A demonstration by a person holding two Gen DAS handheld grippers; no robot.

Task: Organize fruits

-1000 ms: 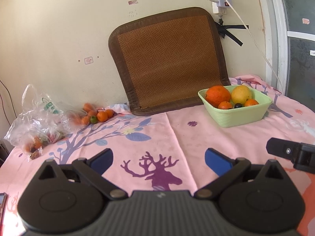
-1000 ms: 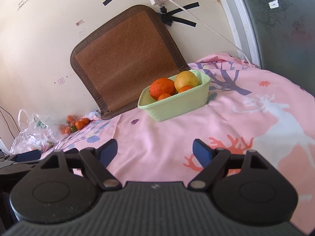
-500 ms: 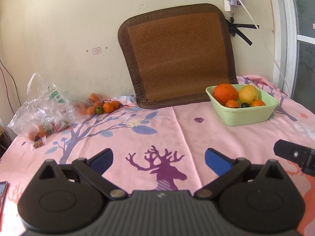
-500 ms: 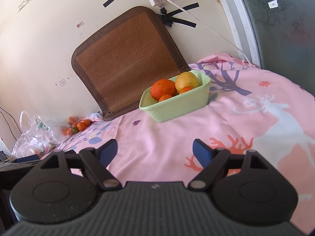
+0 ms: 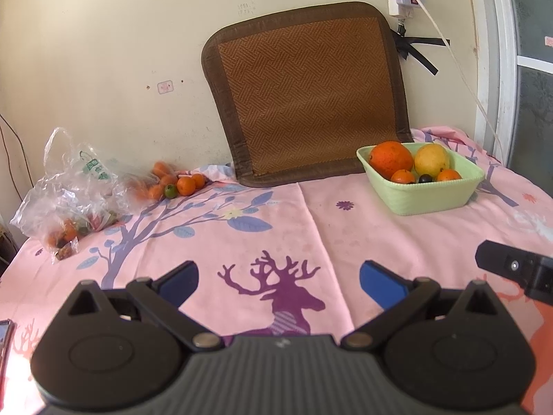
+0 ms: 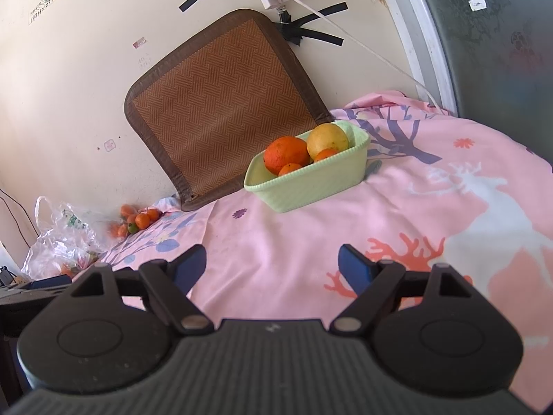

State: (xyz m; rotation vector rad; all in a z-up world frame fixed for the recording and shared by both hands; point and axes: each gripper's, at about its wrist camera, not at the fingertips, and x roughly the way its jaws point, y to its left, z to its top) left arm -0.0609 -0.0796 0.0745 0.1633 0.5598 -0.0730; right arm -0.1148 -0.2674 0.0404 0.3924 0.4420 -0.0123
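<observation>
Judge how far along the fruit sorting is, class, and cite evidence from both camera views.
Done: the pale green plastic basket already holds a large orange, a yellow mango and some smaller fruits. In hand: nothing; the left tool and right tool are open and empty. Left: the loose pile of small oranges by the wall, plus fruit inside the clear plastic bag.

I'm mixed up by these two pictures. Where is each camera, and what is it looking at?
Left wrist: sits on the left claw, faces the wall and loose tangerines; its open blue fingers show.
Right wrist: sits on the right claw, faces the green basket; its open fingers show.
Both share: basket, woven mat, pink sheet.
</observation>
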